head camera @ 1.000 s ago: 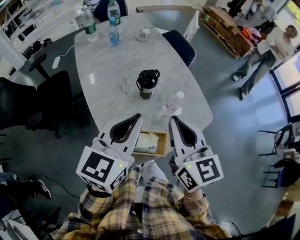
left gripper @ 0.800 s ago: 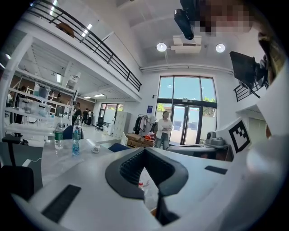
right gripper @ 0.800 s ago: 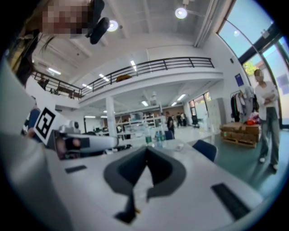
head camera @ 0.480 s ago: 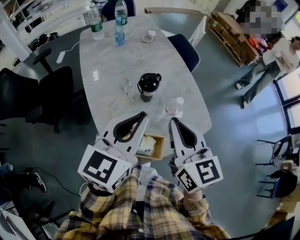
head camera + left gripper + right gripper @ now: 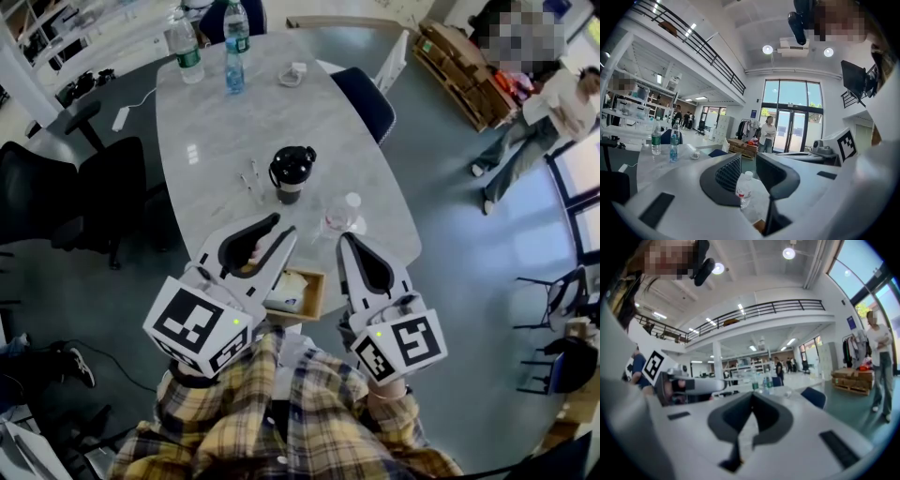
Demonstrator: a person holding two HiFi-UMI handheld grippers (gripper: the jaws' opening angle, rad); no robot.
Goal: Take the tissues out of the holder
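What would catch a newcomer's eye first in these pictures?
The two white claws with black-and-white marker cubes dominate the foreground: the left claw, its jaws opening with nothing between them, and the right claw, shut. Between them sits a wooden holder with white tissues at the near end of the marble table. Beyond stand a black cup and a clear bottle.

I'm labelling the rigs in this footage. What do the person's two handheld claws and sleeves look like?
Both the left claw and right claw are white wedge-shaped shells with black inner pads. Each carries a cube with black-and-white square markers and a small green light. The sleeves are yellow plaid. The left claw's jaws are opening, with nothing between them.
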